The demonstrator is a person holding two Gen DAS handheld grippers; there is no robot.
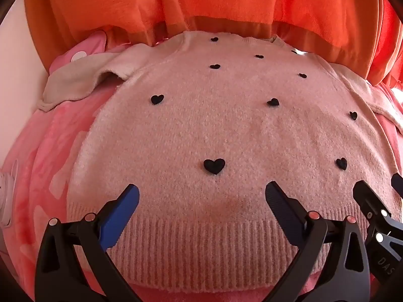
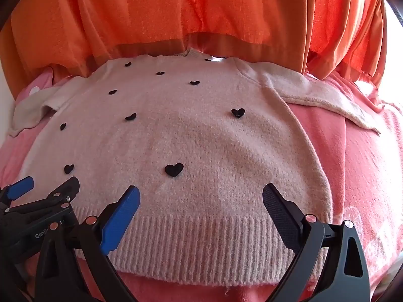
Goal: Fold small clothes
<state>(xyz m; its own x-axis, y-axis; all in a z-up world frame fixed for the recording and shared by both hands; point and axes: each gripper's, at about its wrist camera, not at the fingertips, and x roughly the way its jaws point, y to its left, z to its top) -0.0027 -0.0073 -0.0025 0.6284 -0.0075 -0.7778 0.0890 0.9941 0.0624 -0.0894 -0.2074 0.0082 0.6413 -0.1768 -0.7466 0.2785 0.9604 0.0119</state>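
Both the left gripper [image 1: 201, 201] and right gripper [image 2: 200, 201] hang wide open and empty over the ribbed hem [image 1: 206, 246] of the pink sweater [image 1: 226, 130], spread flat on the pink blanket [image 1: 45, 151]; a deep pinch could snag blanket too, and the far sleeves [image 2: 314, 98] may drag unevenly

A pale pink sweater [image 1: 226, 130] lies flat on a pink blanket [image 1: 50, 156].

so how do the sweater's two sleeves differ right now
The left sleeve lies bunched and folded over near the pink toy; the right sleeve lies stretched out flat across the pink blanket. Both are the sweater's pale fuzzy knit, untouched by the grippers.
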